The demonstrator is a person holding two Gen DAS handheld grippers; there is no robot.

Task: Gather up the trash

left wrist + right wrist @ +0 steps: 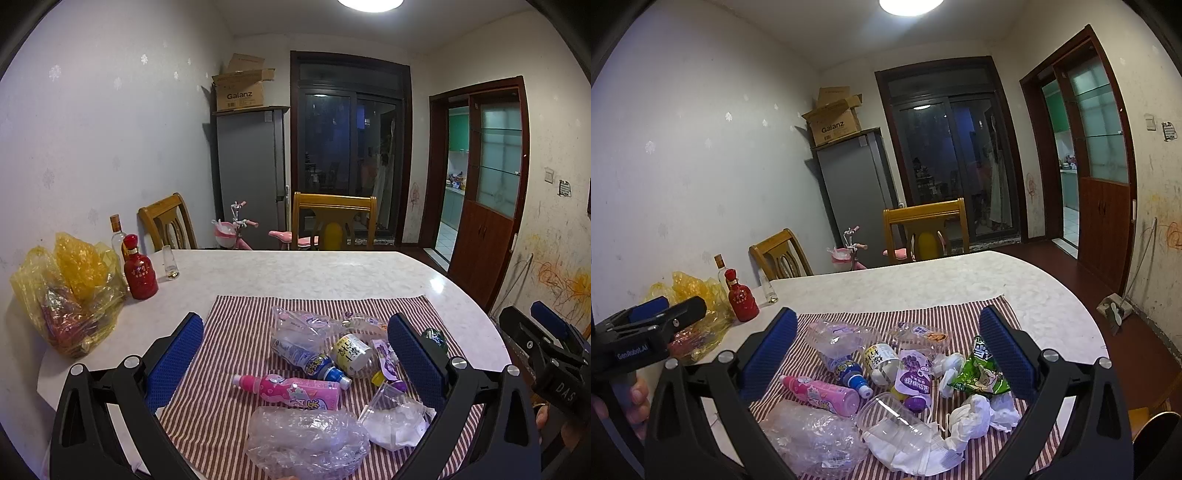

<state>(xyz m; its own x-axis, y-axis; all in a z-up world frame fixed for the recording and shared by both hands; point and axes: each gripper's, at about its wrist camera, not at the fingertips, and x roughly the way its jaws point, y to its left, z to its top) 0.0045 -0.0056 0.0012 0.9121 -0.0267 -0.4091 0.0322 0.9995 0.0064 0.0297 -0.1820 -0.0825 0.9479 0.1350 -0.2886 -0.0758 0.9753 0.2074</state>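
Honestly it looks like nothing's been collected yet: the whole pile of trash is sitting loose on the red-and-white striped cloth (960, 310) at the near end of the pale marble-look table (295, 273), so pretty much everything is left to do. The left gripper (295, 363) and right gripper (888, 356) both hover over the pile with their blue-padded fingers spread wide and nothing held. In the heap: a pink plastic drink bottle (822, 395) lying on its side, a blue-capped bottle (849, 369) just behind it, a crumpled clear plastic bag (812, 439) nearest, a clear plastic cup (886, 413) tipped over, white crumpled tissues (971, 413), a green snack wrapper (979, 373) on the right and a purple pouch (914, 373) in the middle. Mostly light, squashy stuff. Far left there's a yellow plastic bag (70, 291), maybe where it goes, can't say.
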